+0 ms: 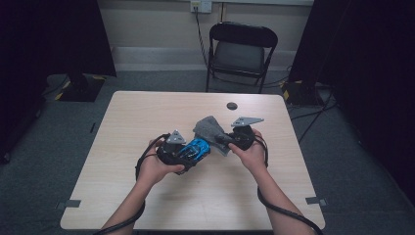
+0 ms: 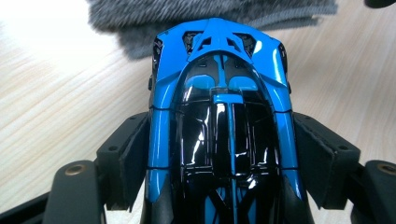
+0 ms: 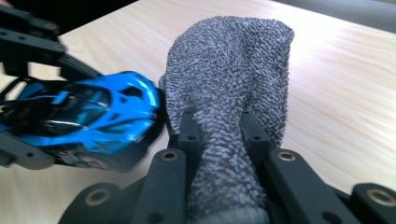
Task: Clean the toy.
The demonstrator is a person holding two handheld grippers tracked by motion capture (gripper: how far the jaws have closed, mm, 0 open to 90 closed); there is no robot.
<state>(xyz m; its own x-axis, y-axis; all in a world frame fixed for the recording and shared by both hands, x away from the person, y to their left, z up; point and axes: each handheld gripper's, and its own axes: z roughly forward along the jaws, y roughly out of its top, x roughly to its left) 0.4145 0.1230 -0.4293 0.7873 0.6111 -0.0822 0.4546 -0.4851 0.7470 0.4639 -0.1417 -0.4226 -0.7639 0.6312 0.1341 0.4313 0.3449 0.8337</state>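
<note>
Left gripper (image 1: 188, 155): jaws clamped on the flanks of a blue and black toy sports car (image 2: 219, 121), one pad on each side, roof up. In the high view the car (image 1: 195, 149) sits just left of table centre, held low over the wooden table (image 1: 147, 122); whether its wheels touch the top I cannot tell.

Centre: one end of the car lies right against the grey terry cloth (image 1: 210, 131).

Right gripper (image 3: 217, 133): jaws clenched on a bunched fold of the cloth (image 3: 229, 84), the rest draped forward onto the table.

Step in hand, as I judge it: wiping the car with the cloth.
- Keep the left grip square on the flanks; glossy paint could slip under side load.
- Lead with the loose draped part of the cloth, not the jaws.
- Stroke along the body, light pressure.
- Turn the car to reach the sides that the pads cover.

Small dark disc (image 1: 232, 105) at the far edge, well apart; ignore.
</note>
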